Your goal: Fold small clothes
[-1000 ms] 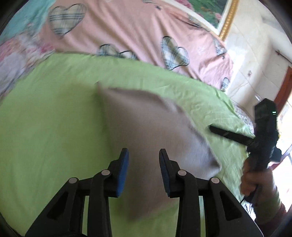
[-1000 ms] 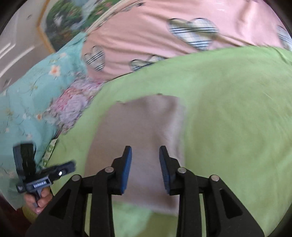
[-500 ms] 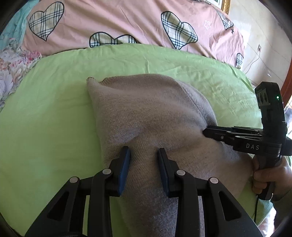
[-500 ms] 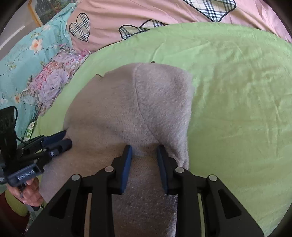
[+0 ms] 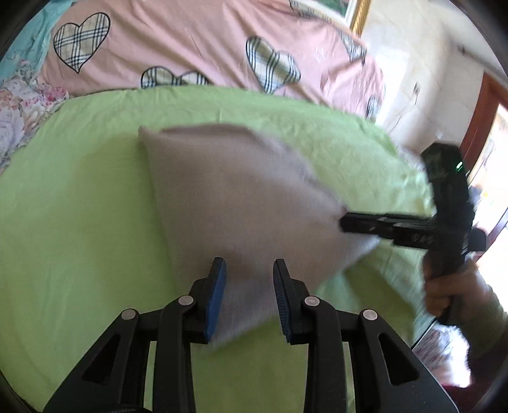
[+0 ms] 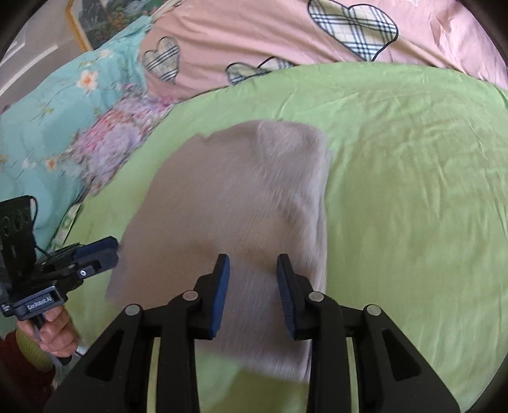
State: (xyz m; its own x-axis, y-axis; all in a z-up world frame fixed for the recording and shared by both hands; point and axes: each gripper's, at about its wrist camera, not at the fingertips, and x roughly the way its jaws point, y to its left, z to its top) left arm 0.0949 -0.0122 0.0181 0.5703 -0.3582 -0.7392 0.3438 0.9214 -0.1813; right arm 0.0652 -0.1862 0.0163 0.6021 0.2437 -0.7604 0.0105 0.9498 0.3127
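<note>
A grey knit garment (image 5: 235,197) lies folded on the green bedsheet (image 5: 79,222); it also shows in the right wrist view (image 6: 241,203), blurred by motion. My left gripper (image 5: 249,279) is open, its blue pads hovering over the garment's near end. My right gripper (image 6: 252,276) is open too, above the garment's near right part. In the left wrist view the right gripper (image 5: 352,224) sits at the garment's right corner. In the right wrist view the left gripper (image 6: 108,251) sits at the garment's left edge.
A pink quilt with plaid hearts (image 5: 197,50) lies along the far side of the bed. A teal floral quilt (image 6: 54,120) is heaped at the left. A framed picture (image 6: 104,22) hangs on the wall. A doorway (image 5: 489,127) is at the right.
Both grippers have pulled back and up from the garment, which they were pressed close to half a second ago. The garment lies flatter. Both stay open.
</note>
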